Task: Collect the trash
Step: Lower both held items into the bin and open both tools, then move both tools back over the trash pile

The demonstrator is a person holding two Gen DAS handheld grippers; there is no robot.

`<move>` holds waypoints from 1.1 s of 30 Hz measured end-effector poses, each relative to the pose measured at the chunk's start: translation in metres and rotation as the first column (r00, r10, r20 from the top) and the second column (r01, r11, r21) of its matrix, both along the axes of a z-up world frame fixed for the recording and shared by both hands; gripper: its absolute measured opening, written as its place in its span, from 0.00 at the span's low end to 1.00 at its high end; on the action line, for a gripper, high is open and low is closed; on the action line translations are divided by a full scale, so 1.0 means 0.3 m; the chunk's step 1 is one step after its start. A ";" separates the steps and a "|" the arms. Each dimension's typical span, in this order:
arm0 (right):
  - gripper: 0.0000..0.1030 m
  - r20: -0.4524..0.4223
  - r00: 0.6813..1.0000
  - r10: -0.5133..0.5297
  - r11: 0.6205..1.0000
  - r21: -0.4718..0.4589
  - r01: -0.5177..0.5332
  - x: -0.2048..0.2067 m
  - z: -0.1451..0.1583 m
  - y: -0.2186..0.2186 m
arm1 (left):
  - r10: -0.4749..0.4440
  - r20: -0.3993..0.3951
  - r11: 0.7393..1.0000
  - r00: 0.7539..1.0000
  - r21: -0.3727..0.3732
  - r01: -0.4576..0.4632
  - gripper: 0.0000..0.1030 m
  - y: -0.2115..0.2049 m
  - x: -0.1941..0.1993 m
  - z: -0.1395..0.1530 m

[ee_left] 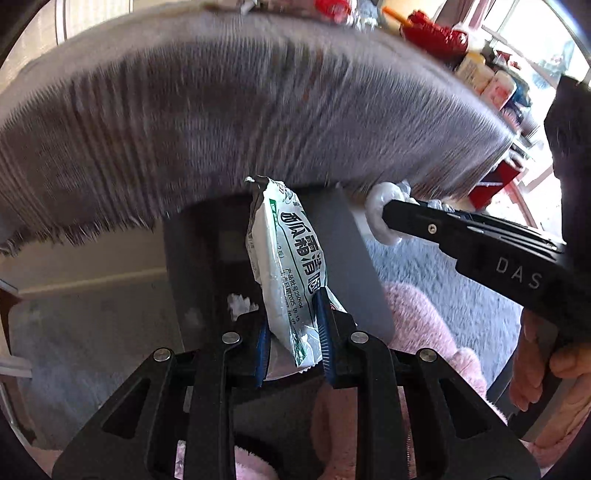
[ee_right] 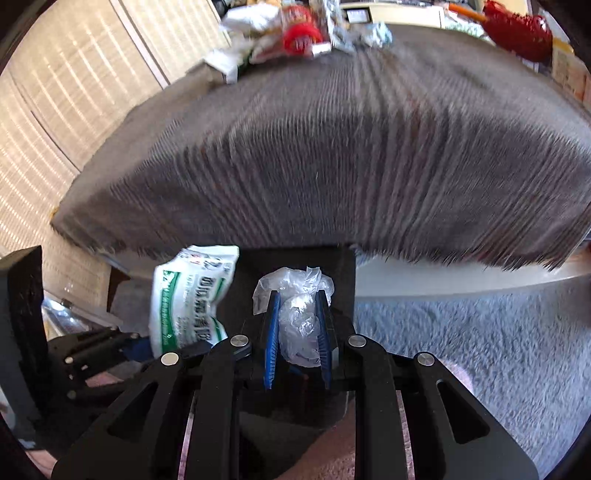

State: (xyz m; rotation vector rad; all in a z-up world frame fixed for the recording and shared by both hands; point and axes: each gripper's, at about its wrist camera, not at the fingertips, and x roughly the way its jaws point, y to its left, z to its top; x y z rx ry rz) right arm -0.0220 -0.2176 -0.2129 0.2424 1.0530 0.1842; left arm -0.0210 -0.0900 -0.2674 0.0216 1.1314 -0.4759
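Observation:
My left gripper (ee_left: 293,328) is shut on a white and green printed sachet (ee_left: 284,258), which stands up between the blue pads; the sachet (ee_right: 188,295) also shows at the left of the right wrist view. My right gripper (ee_right: 298,325) is shut on a crumpled wad of clear plastic film (ee_right: 299,325). In the left wrist view the right gripper (ee_left: 384,218) reaches in from the right with the white wad (ee_left: 380,210) at its tip. Both hang over a dark grey bin (ee_left: 347,258) just below the edge of a table with a grey fringed cloth (ee_left: 221,110).
More wrappers, among them a red one (ee_right: 301,37), lie at the table's far edge. A red duster (ee_right: 517,29) and bottles (ee_left: 491,81) stand at the back right. Grey shaggy carpet (ee_right: 461,332) covers the floor. Pink fluffy slippers (ee_left: 424,321) sit beside the bin. Blinds (ee_right: 55,110) hang at left.

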 end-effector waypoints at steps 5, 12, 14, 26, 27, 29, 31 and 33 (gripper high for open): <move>0.20 -0.044 0.999 0.019 1.000 0.008 -0.019 0.016 -0.053 0.025 | 0.007 -0.023 1.000 1.000 0.016 -0.007 0.21 -0.005 0.022 -0.040; 0.26 -0.059 0.998 0.020 1.000 0.020 -0.019 0.040 -0.061 0.030 | 0.026 -0.054 1.000 0.998 0.016 -0.025 0.24 -0.004 0.040 -0.067; 0.31 -0.062 0.998 0.020 1.000 0.017 -0.019 0.043 -0.058 0.031 | 0.027 -0.059 1.000 0.998 0.013 -0.026 0.24 -0.006 0.041 -0.068; 0.87 -0.006 0.999 -0.038 0.999 -0.027 0.038 0.038 0.033 -0.009 | 0.056 -0.006 0.998 0.998 0.009 -0.056 0.72 0.035 0.050 0.005; 0.96 0.008 0.999 -0.046 0.998 -0.041 0.046 0.035 0.043 -0.014 | 0.058 -0.001 0.998 0.998 0.009 -0.058 0.80 0.037 0.050 0.011; 0.97 0.040 0.997 -0.063 0.995 -0.076 0.066 0.029 0.066 -0.029 | 0.064 0.019 0.998 0.998 0.009 -0.064 0.89 0.042 0.048 0.032; 0.97 0.048 0.996 -0.079 0.994 -0.072 0.083 0.031 0.078 -0.054 | 0.056 0.035 0.998 0.998 0.013 -0.057 0.91 0.045 0.048 0.058; 0.97 0.058 0.994 -0.098 0.993 -0.055 0.101 0.032 0.098 -0.087 | 0.048 0.045 0.999 0.998 0.016 -0.049 0.91 0.046 0.062 0.085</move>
